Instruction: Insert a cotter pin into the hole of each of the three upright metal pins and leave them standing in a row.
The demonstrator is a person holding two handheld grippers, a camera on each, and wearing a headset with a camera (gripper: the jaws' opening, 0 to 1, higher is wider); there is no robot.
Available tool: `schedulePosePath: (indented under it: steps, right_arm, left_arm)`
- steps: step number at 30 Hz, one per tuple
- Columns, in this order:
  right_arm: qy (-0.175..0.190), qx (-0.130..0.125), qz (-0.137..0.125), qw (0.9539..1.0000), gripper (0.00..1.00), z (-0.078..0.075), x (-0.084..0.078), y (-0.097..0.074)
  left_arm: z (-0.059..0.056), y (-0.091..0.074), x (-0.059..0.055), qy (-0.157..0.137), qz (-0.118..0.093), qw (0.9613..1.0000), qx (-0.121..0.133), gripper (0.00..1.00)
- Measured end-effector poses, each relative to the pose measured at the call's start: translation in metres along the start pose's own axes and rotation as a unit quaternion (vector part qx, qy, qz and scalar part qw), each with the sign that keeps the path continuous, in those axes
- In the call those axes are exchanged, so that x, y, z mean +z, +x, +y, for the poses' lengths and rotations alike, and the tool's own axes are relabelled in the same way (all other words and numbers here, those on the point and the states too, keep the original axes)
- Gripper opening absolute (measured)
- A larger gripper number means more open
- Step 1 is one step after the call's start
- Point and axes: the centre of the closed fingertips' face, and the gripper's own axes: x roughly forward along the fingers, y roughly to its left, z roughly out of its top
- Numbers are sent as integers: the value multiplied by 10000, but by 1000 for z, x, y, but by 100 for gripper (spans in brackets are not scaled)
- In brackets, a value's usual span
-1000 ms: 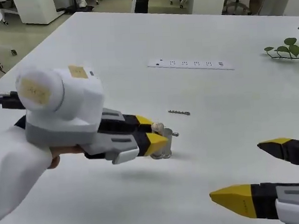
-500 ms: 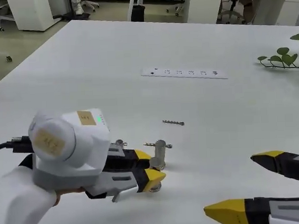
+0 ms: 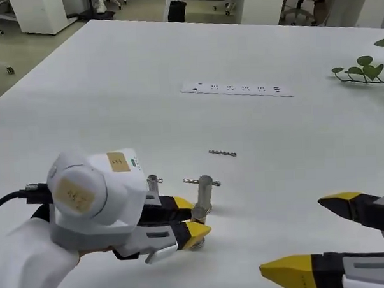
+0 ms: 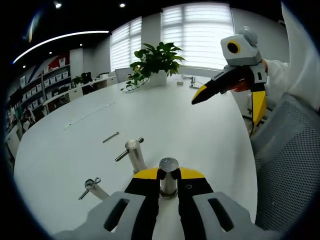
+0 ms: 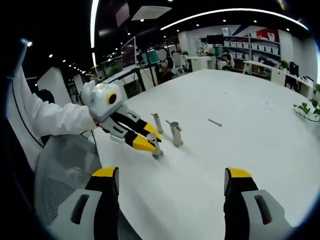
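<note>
Yellow-tipped left tool (image 4: 169, 174) is clamped on a bare metal pin (image 4: 168, 182), upright on the surface (image 4: 210, 135). In the left gripper view, the second pin (image 4: 135, 155) stands just beside it at 10 o'clock and the third pin (image 4: 98, 190) at 9, each with a cotter through it. The spare cotter pin (image 4: 111, 137) lies flat further out at 11. Right tool (image 3: 295, 235) is wide open, holding nothing. Cotter looks light, thin, springy and probably slippery, so pinch it near the head, legs free.

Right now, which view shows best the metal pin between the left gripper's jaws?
The left gripper view: the metal pin stands close and centred between the left gripper's jaws. In the head view the jaws hide part of it; in the right gripper view it is small and far off.
</note>
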Motion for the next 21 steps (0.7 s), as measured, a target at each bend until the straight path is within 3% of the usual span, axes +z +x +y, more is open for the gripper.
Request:
schedulePosePath:
  steps: [10,21]
  right_arm:
    - [-38,26,104,9999,85,0,-3,0]
    - [-29,26,97,9999,84,1,-2,-1]
  left_arm:
    - [0,4,-1,21,30,10000,31,10]
    - [-3,3,-2,41,-78,10000,-26,10]
